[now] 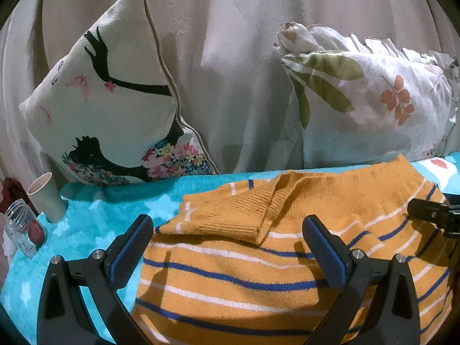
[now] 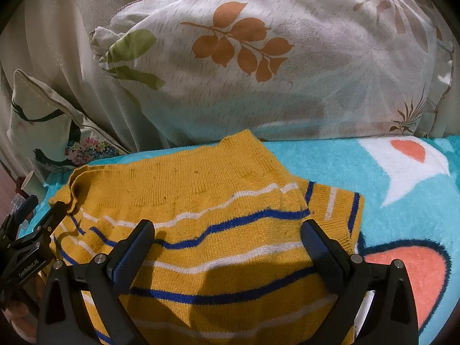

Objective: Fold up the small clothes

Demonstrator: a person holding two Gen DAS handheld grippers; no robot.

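A small mustard-yellow knit sweater (image 1: 258, 258) with blue and white stripes lies on a turquoise blanket (image 1: 95, 224), its sleeves folded in over the body. My left gripper (image 1: 230, 244) hovers open over the sweater's left part, nothing between its fingers. In the right wrist view the same sweater (image 2: 218, 230) fills the foreground, and my right gripper (image 2: 227, 247) stands open above its striped body. The right gripper's black tip (image 1: 431, 215) shows at the right edge of the left view. The left gripper's frame (image 2: 31, 235) shows at the left edge of the right view.
A white cushion (image 1: 115, 109) with a black figure print leans at the back left. A leaf-print pillow (image 2: 273, 57) lies behind the sweater. A paper cup (image 1: 47, 198) and a clear jar (image 1: 24, 227) stand at the blanket's left edge. A pale curtain (image 1: 230, 57) hangs behind.
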